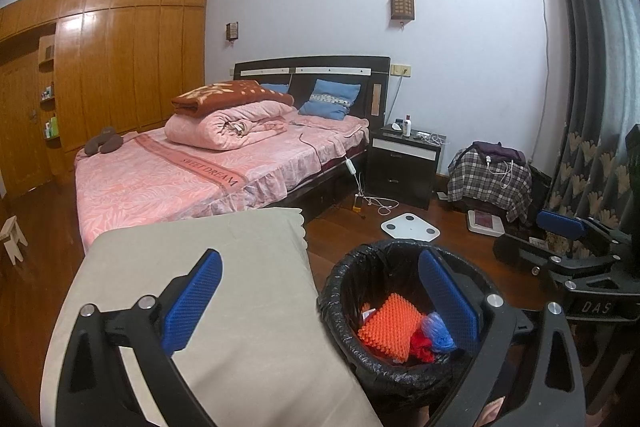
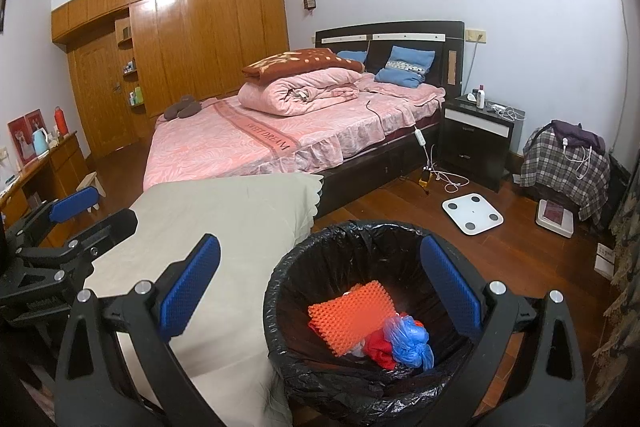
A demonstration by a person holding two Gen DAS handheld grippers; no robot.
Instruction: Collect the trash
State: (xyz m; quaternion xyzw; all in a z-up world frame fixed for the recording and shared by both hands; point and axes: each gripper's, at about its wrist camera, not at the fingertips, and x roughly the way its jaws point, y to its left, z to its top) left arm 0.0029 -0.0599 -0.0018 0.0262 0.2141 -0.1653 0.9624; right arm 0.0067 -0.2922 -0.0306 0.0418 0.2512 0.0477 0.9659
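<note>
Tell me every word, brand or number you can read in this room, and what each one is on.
"SWEET DREAM": on the band across the pink bedspread.
"DAS": on the black body of the right hand-held gripper, the rest cut off.
Bottles on the wardrobe shelves, the bottle on the nightstand and the red pictures on the desk: too small to read.

The wooden floor (image 2: 400,203) carries a trash bin (image 2: 320,379) lined with a black bag. A cloth-covered surface (image 2: 224,227) touches the bin's left side and is bare. Beyond the bin, a white scale (image 2: 472,214) lies flat on the floor. Behind that surface stands the bed (image 2: 256,151), bearing a rolled pink quilt (image 2: 296,95) and blue pillows (image 2: 404,67).
</note>
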